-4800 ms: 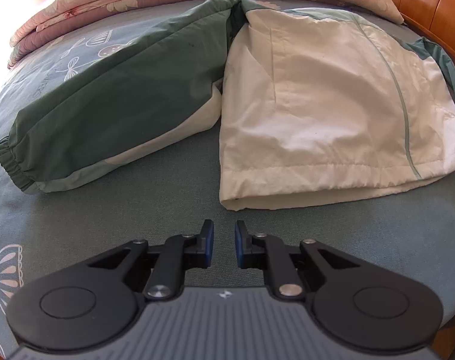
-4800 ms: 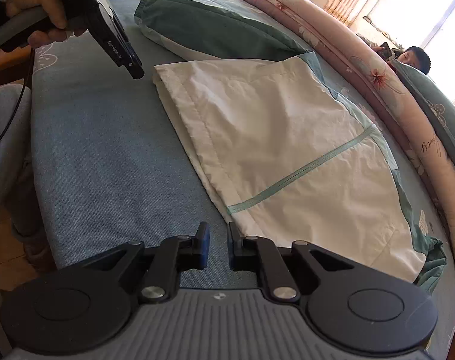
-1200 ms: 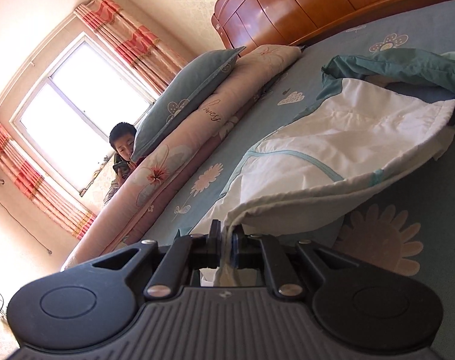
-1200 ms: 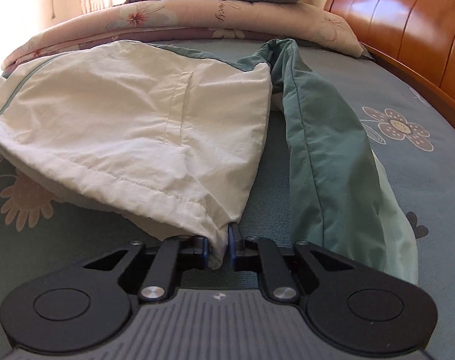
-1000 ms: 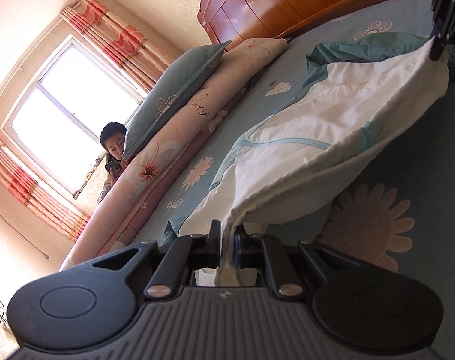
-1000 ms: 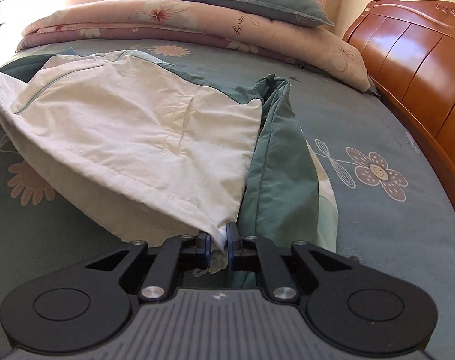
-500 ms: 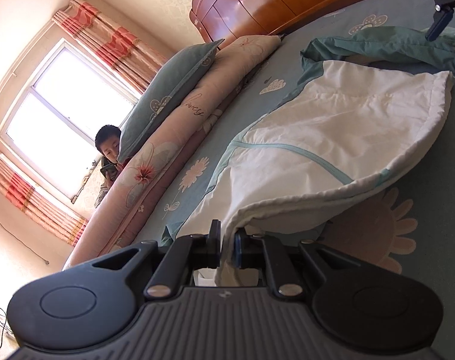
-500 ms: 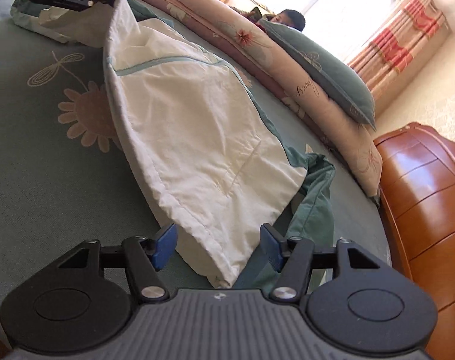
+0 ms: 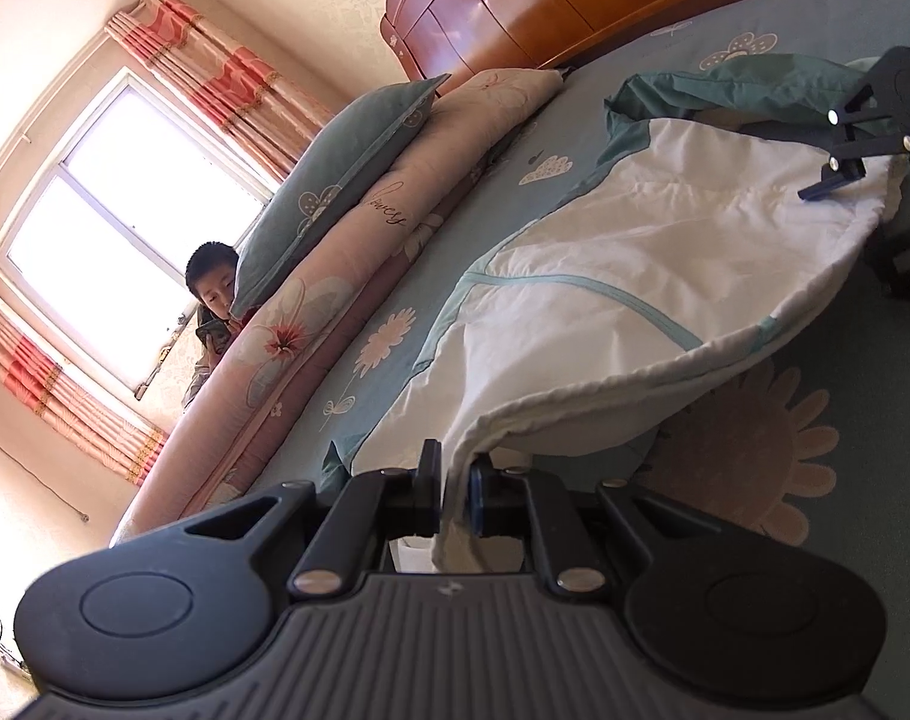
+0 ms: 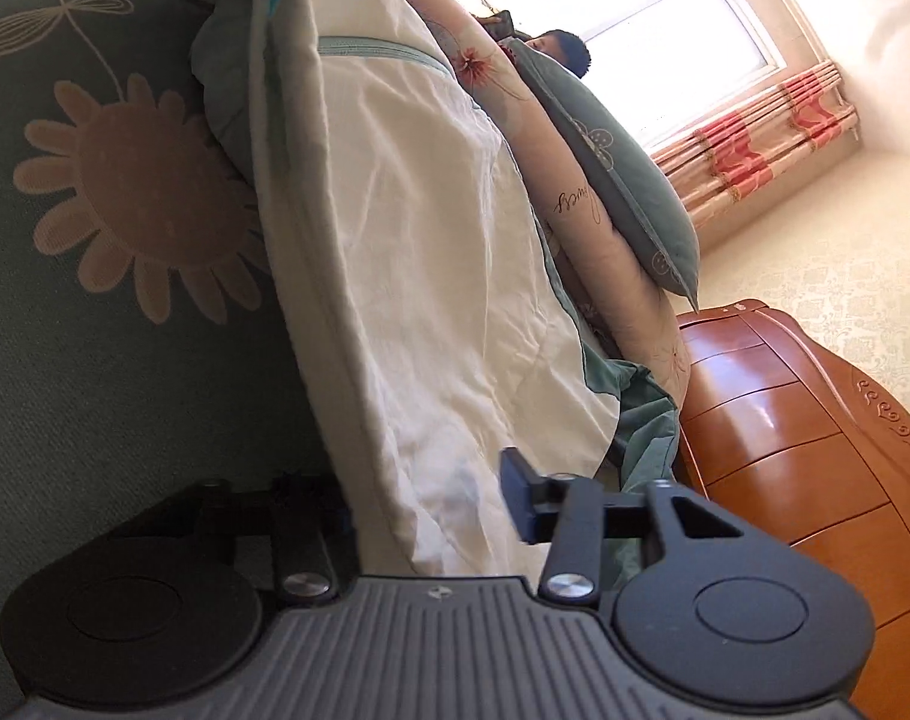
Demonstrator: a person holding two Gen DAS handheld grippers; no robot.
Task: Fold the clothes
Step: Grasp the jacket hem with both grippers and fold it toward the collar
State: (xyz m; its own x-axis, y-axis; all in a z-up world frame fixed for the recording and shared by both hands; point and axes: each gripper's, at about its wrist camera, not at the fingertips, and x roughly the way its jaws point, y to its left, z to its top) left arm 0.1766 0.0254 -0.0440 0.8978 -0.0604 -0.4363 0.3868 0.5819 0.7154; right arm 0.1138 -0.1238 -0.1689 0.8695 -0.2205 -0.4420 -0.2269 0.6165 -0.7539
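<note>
Jacket, white body, green sleeve, hem lifted

And the right tongs have let go! A second ago they were clamped on the white hem corner of the jacket; now the jaws stand wide apart with the cloth lying loose between them. In the left wrist view the right tongs have swung in at two o'clock and sit over the far hem corner, which has dropped back onto the bed. The jacket, flat with its green sleeve spread nearly five seconds back, now has its near hem raised off the bed. The left tongs, empty then, are now pinching that hem.
</note>
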